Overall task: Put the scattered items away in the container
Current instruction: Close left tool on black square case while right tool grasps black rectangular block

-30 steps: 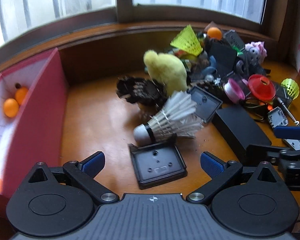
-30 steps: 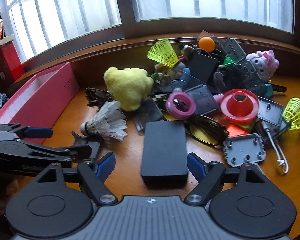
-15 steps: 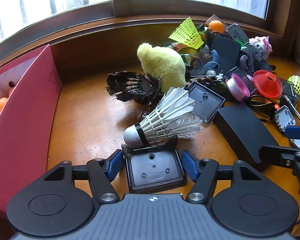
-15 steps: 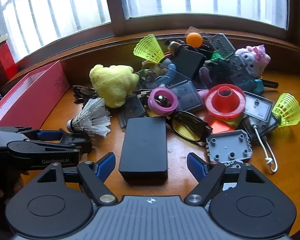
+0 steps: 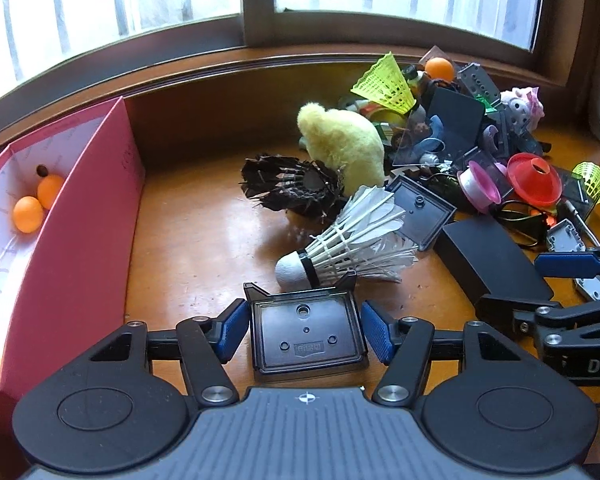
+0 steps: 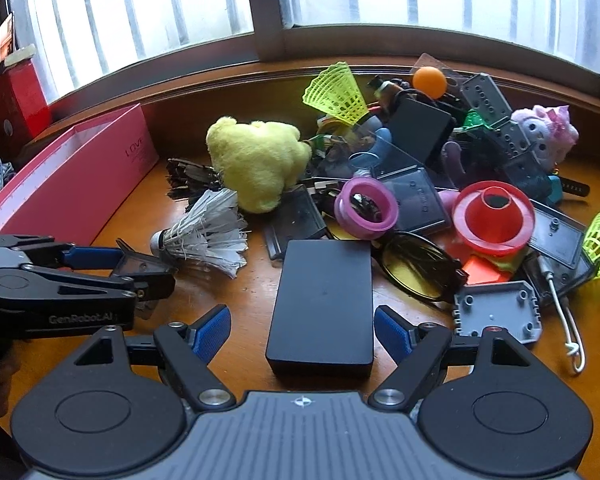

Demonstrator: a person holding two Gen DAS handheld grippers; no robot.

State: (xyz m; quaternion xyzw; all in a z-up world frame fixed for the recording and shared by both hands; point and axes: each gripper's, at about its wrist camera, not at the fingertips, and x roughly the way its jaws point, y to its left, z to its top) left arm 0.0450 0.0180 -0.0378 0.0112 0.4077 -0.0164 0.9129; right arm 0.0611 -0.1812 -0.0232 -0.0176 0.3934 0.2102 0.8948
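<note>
A dark square plastic lid (image 5: 306, 336) lies on the wooden table between the blue pads of my left gripper (image 5: 305, 331), which is shut on its two side edges. In the right wrist view the left gripper (image 6: 100, 264) holds the lid (image 6: 144, 268) at the left. My right gripper (image 6: 302, 334) is open, its pads either side of a black rectangular box (image 6: 322, 300) without touching it. The pink container (image 5: 72, 240) stands at the left with orange balls (image 5: 28, 214) inside. A white shuttlecock (image 5: 348, 246) lies just beyond the lid.
A heap of items fills the right: yellow plush (image 6: 256, 164), black feather shuttlecock (image 5: 292, 186), glasses (image 6: 420, 268), pink ring (image 6: 364, 208), red cone (image 6: 492, 216), grey lid (image 6: 496, 312), green shuttlecocks (image 6: 336, 94). A window sill runs along the back.
My left gripper moved forward around the dark square lid and closed from wide open onto its sides. My right gripper stayed open over the black box.
</note>
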